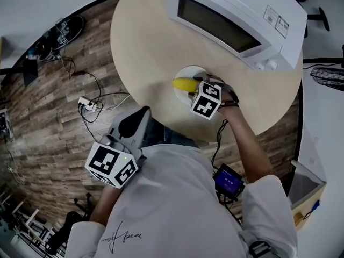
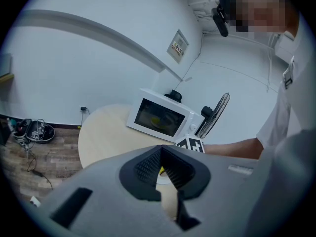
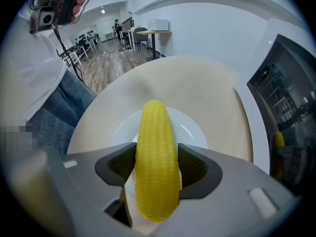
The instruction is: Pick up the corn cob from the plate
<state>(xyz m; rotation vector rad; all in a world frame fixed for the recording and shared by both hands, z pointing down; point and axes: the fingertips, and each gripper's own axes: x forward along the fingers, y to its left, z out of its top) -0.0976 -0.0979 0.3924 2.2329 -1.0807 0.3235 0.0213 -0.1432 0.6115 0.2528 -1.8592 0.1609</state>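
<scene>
Brown plank flooring [image 1: 48, 117] is seen at the left of the head view, strewn with cables [image 1: 80, 79]. Just right of it, off the tabletop's near edge and close to the person's body, the left gripper [image 1: 137, 121] is held idle. Its jaws are seen together in its own view, with nothing between them.

Further right lies the round pale-wood tabletop [image 1: 145, 47], and toward its near edge a white plate [image 1: 189, 70] is set. The yellow corn cob [image 3: 155, 132] is located over that plate. It is clamped toward its near end by the right gripper [image 3: 157, 174], whose dark pads [image 3: 195, 168] are pressed against both sides of the cob. The cob's far tip is pointed out over the plate's middle; whether its underside rests on the plate cannot be told. At the far right a white microwave [image 1: 236, 20] is stood near the plate, its door closed.

The grasp is judged to be made, so the step in hand is the lift itself. A straight rise is called for next, with the clamp kept firm — the cob is rounded and ridged, and could be rolled or slid out of the pads if the hold is loosened. Room should also be left to the microwave's front as the cob is raised.
</scene>
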